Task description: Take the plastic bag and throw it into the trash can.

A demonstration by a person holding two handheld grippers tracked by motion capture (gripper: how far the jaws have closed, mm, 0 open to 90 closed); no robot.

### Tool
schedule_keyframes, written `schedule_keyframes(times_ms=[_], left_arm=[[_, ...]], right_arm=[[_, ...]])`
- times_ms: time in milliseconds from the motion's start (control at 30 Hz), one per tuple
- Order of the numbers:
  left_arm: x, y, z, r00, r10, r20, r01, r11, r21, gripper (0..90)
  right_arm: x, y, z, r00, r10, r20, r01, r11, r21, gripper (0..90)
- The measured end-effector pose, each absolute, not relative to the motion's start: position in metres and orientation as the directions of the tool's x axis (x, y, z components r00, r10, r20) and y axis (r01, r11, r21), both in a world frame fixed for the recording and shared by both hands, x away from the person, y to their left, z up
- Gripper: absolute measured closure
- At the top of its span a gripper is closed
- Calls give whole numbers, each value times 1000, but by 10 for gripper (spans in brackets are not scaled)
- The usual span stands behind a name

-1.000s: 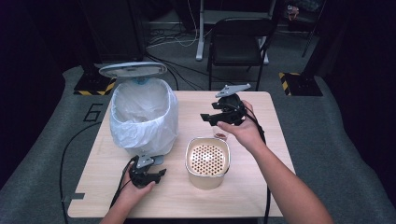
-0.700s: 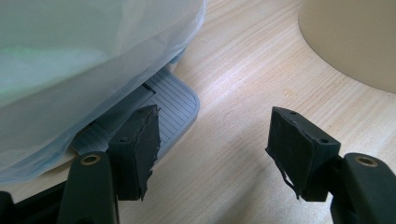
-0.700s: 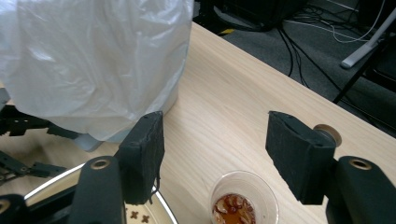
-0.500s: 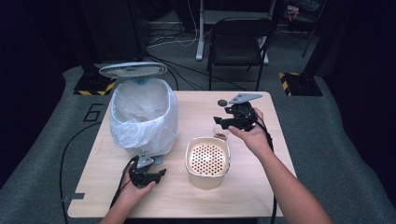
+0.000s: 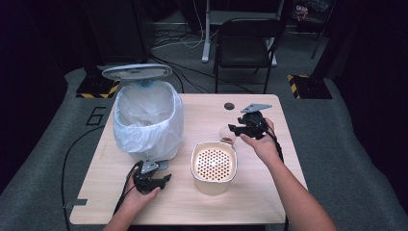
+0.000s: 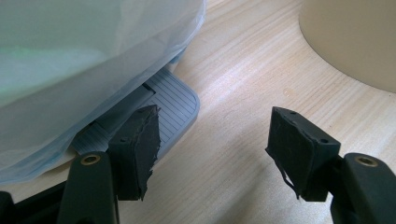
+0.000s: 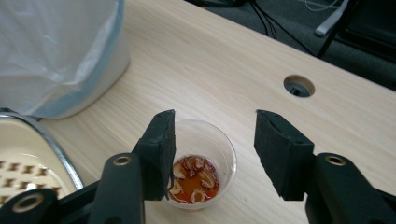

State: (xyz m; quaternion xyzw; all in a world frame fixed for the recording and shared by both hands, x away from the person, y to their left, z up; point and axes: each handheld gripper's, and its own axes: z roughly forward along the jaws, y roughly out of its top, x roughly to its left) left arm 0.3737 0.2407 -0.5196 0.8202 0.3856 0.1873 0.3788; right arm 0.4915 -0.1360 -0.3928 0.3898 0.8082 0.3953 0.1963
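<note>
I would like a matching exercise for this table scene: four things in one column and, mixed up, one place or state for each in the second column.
1. small clear cup
2. bin
3. beige container
4. left gripper

a. lined with a white bag, lid up
b. open, beside the bin's pedal
c. holds reddish liquid with pieces
d. topped by a perforated insert

Pairs: 1-c, 2-a, 3-d, 4-b

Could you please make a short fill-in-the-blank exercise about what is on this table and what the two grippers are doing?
1. The right gripper has just been closing, with the clear ____ of food between its jaws.
2. The bin is lined with a white ____, and its lid is open.
3. The left gripper points at the bin's grey ____.
4. The beige container has a top full of ____.

Missing words: cup; bag; pedal; holes
</note>
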Motion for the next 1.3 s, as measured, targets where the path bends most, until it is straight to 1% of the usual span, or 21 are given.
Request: schedule_keyframes(times_ms=[133,467,567,733,933,1067,1133,1167,1300], left_arm=[[373,241,-520,633,774,10,492,-412,767,341],[374,241,-520,633,774,12,487,-410,771,341],[374,241,-520,635,773,12,485,-411,772,341],[374,241,-520,635,773,11,486,-410,772,341],[373,241,-520,634,773,14,485,-412,771,341],[373,241,-520,635,773,14,486,-413,770,341],[373,241,-520,634,773,13,487,-413,770,341],[373,241,-520,634,773,13,487,-413,770,341],[373,241,-520,636,772,15,486,-415,769,341]], right_arm=[[497,-140,-408,-594,805,8,502,363,785,568],[502,-143,-424,-565,825,22,530,343,775,613],[504,-142,-428,-568,823,0,523,362,772,619],[506,-141,-434,-562,827,-3,530,362,767,632],[508,-139,-441,-557,830,22,549,349,759,657],[509,-137,-445,-551,834,36,565,341,751,696],[510,-136,-446,-550,835,32,560,340,756,723],[511,-136,-447,-562,827,16,548,358,756,733],[512,-135,-449,-560,828,28,559,353,751,779]])
